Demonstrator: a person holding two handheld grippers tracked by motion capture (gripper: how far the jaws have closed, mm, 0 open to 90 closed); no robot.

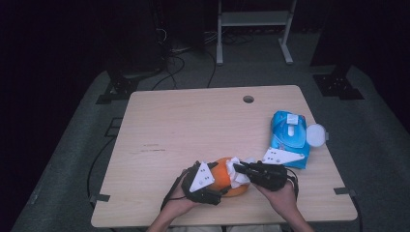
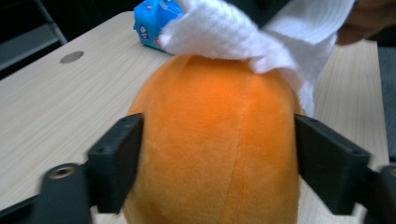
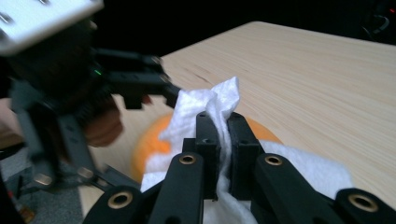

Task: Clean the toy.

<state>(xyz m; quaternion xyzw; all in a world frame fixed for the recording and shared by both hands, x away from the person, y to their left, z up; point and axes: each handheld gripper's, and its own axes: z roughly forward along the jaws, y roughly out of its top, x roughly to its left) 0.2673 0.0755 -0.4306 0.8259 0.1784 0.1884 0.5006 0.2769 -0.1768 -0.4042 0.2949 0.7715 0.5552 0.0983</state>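
Note:
An orange plush ball (image 1: 223, 178) lies near the table's front edge. My left gripper (image 1: 220, 181) comes at it from the left, one jaw on each side. In the left gripper view the two black pads (image 2: 122, 158) touch the plush's flanks (image 2: 217, 140), and the plush bulges a little past the left pad. My right gripper (image 1: 237, 169) reaches in from the right, shut on a crumpled white wipe (image 1: 238, 174). That wipe is pinched between its fingertips (image 3: 223, 123) and drapes over the top of the plush (image 3: 154, 142). The wipe (image 2: 261, 37) covers the ball's upper far side.
A blue wipes pack (image 1: 288, 137) with its round white lid (image 1: 315, 134) flipped open lies at the right of the table (image 1: 193, 121); it also shows far off (image 2: 152, 18). A cable hole (image 1: 248, 99) sits near the back edge. Dark floor, cables and stands surround the table.

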